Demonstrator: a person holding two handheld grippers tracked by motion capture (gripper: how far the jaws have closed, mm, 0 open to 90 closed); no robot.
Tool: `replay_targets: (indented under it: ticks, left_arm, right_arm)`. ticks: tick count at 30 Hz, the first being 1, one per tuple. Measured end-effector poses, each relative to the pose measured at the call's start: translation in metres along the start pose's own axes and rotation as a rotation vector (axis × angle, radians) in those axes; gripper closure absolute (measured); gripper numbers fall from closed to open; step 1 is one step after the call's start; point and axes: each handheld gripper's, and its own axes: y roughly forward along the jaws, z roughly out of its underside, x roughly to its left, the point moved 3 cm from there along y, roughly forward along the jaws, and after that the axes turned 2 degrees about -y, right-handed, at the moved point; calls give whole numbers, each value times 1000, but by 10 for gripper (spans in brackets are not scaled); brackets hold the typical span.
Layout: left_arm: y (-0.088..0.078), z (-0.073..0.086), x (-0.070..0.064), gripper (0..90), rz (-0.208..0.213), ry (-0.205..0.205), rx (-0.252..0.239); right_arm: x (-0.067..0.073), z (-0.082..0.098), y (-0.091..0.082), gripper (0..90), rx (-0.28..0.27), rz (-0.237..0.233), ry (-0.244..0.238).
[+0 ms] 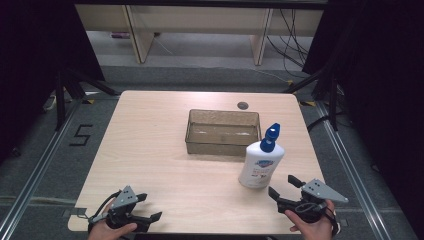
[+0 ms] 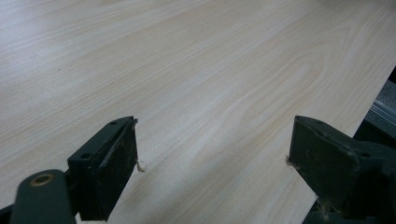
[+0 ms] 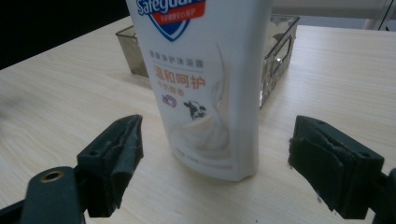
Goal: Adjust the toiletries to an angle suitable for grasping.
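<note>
The left tool (image 1: pixel 150 207) rested at the near left corner of the counter (image 1: pixel 150 145), its jaws spread wide with nothing between them, only bare wood grain ahead of it in the left gripper view. It sat well apart from everything else on the counter.

Further along, past the middle, stood a clear smoky plastic bin (image 1: pixel 223 132), open-topped and seemingly empty. Just beside its near right corner was the bottle (image 1: pixel 259 165), white with a blue cap, standing upright so that its long axis ran straight up from the counter. I could not tell whether it touched the bin.

The right tool (image 1: pixel 283 186) sat near the right front edge, held in the person's right hand (image 1: pixel 315 225), and its jaws stood wide open as well, gripping nothing. The bottle lay directly ahead of it, slightly toward the middle of the counter, and near. In the right gripper view the bottle's lower body (image 3: pixel 205 93) stood squarely between the lines of the two jaws but beyond their tips, not yet between the pads.

To my eye the right hand was far the nearer, and a short push forward would bring the open jaws around the bottle's upright sides.
</note>
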Motion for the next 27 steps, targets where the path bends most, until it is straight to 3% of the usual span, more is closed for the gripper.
replay_targets:
  ticks: [1,2,3,4,9,11,12,13,14,15,18,20,25,26,27]
  left_arm:
    - [0,0,1,149,7,8,4]
    - [1,0,0,149,13,1,-6]
    - [1,0,0,149,13,1,-6]
    - [0,0,0,149,11,-3,0]
    - [0,0,-1,149,5,-6,2]
    - [0,0,-1,149,6,-5,0]
    - [0,0,1,149,-3,8,5]
    - [0,0,0,149,3,1,2]
    - [0,0,0,149,2,1,3]
    - [0,-1,0,149,2,2,3]
    - [0,0,1,149,4,11,12]
    - [-1,-1,0,149,-3,-3,14]
    - [-1,-1,2,149,8,20,15]
    - [-1,-1,1,149,11,12,12]
    - [-1,-1,1,149,0,12,12]
  right_arm:
    - [-1,-1,0,181,-7,10,-23]
    - [2,-1,-1,184,-3,-2,14]
    - [1,-3,-1,186,-15,10,-13]
    - [1,-4,-1,188,-19,-7,-8]
    - [0,-12,-6,199,-32,8,-31]
    - [2,-15,-6,204,-48,8,-11]
    - [0,-18,-6,206,-62,14,-36]
    - [3,-19,-8,211,-50,7,-2]
    - [1,-21,-7,214,-74,6,-28]
    - [3,-22,-9,216,-50,6,-6]
    - [2,-26,-8,227,-70,15,-49]
    - [3,-28,-8,227,-69,2,-31]
    - [4,-35,-11,239,-78,6,-48]
    - [6,-37,-11,241,-78,10,-24]
    - [4,-39,-11,242,-93,12,-60]
